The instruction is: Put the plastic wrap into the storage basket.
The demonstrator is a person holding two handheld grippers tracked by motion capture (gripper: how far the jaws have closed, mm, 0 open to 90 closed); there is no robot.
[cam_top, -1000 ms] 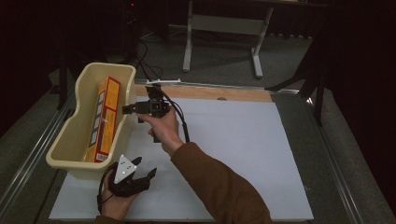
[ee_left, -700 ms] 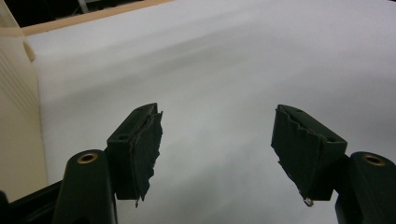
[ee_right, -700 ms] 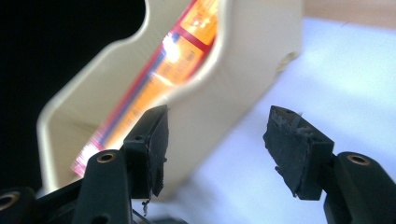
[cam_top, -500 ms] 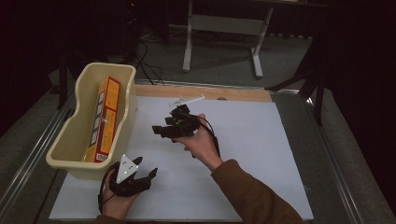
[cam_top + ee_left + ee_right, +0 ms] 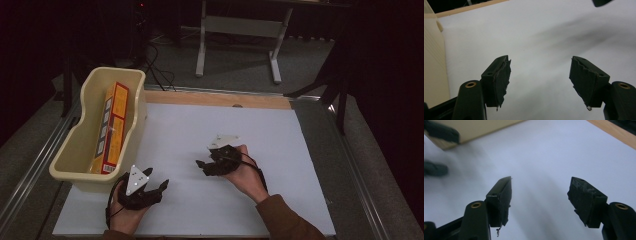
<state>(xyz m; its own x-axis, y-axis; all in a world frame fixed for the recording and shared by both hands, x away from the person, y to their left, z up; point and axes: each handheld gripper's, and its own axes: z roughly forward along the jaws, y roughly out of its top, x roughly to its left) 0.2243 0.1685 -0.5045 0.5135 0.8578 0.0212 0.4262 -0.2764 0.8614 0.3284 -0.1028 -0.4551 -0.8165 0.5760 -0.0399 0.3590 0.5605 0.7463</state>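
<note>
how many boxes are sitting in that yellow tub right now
1: a red and yellow box stands on edge inside the tub, along its right wall. Anything under or behind it can't be seen.

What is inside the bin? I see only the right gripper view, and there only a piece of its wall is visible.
Observer: One red and yellow box is in the bin, placed along its length.
Operator: Thank you. Does the left tool hold something?
Observer: No. The left tool is open and empty, low over the table beside the bin's near corner.
Operator: Are other things on the white table?
Observer: I see none; the high view shows just the bin and both hands there.
</note>
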